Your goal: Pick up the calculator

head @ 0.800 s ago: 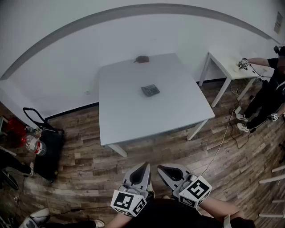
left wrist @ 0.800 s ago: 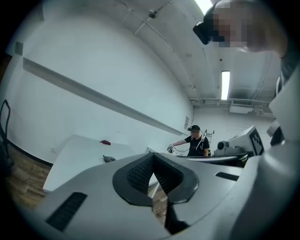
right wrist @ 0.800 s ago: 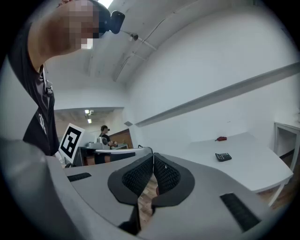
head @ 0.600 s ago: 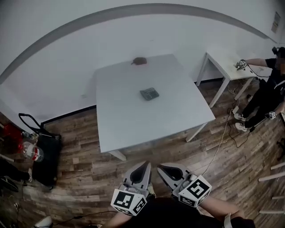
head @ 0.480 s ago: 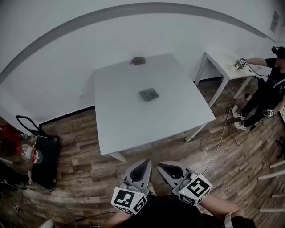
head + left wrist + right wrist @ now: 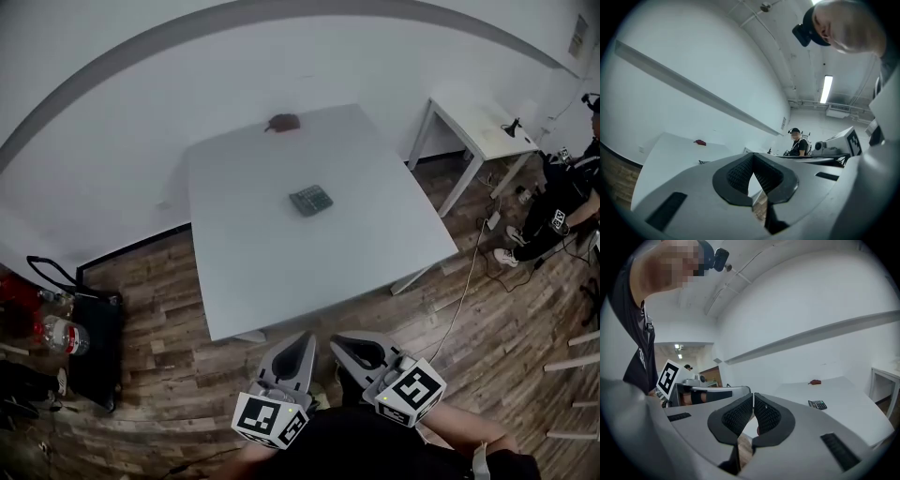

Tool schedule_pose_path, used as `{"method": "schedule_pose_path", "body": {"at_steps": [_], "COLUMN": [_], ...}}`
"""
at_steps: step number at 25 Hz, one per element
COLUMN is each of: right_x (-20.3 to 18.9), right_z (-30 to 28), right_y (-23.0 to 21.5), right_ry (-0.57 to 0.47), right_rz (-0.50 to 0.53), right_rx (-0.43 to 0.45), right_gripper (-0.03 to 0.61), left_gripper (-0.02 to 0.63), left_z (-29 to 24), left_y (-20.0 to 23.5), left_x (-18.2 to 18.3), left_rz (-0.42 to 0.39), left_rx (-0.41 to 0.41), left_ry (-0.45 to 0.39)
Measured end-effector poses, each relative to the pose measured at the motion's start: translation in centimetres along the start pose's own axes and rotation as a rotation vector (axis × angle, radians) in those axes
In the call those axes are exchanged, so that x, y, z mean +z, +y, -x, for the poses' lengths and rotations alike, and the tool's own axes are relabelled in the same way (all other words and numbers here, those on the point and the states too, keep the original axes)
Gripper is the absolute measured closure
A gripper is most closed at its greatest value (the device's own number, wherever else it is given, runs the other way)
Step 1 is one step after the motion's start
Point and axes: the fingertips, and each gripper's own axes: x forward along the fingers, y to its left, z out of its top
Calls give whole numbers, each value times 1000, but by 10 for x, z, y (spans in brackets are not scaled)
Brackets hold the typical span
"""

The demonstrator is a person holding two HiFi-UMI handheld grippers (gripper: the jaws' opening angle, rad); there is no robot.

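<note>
A dark grey calculator [image 6: 310,200] lies flat near the middle of the pale grey table [image 6: 244,281]. It is small and edge-on [image 6: 704,162] in the left gripper view, and lies to the right [image 6: 817,404] in the right gripper view. My left gripper [image 6: 306,336] [image 6: 753,157] and right gripper [image 6: 336,343] [image 6: 753,394] are side by side close to my body. They hang over the wooden floor, short of the table's near edge. Both are shut with nothing between the pads and point toward the table.
A small dark red object [image 6: 282,122] rests at the table's far edge by the white wall. A smaller white table [image 6: 478,127] stands at the right, with a person [image 6: 562,206] beside it. A cable [image 6: 464,291] runs over the floor. A black bag [image 6: 94,347] and bottles sit at the left.
The table and calculator have drifted left and a little nearer in the head view. Both grippers keep their place by my body, shut. The person at the right has drawn back from the small table.
</note>
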Motion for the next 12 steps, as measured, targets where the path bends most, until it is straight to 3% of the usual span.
{"method": "schedule_pose_path", "body": {"at_steps": [12], "right_x": [15], "right_z": [-56], "right_y": [-101], "right_ry": [42], "right_rz": [1], "right_rx": [106], "right_gripper": [565], "left_gripper": [607], "left_z": [-93], "left_y": [40], "left_x": [17], "left_rz": [14], "left_rx": [90], "left_ry": [-15]}}
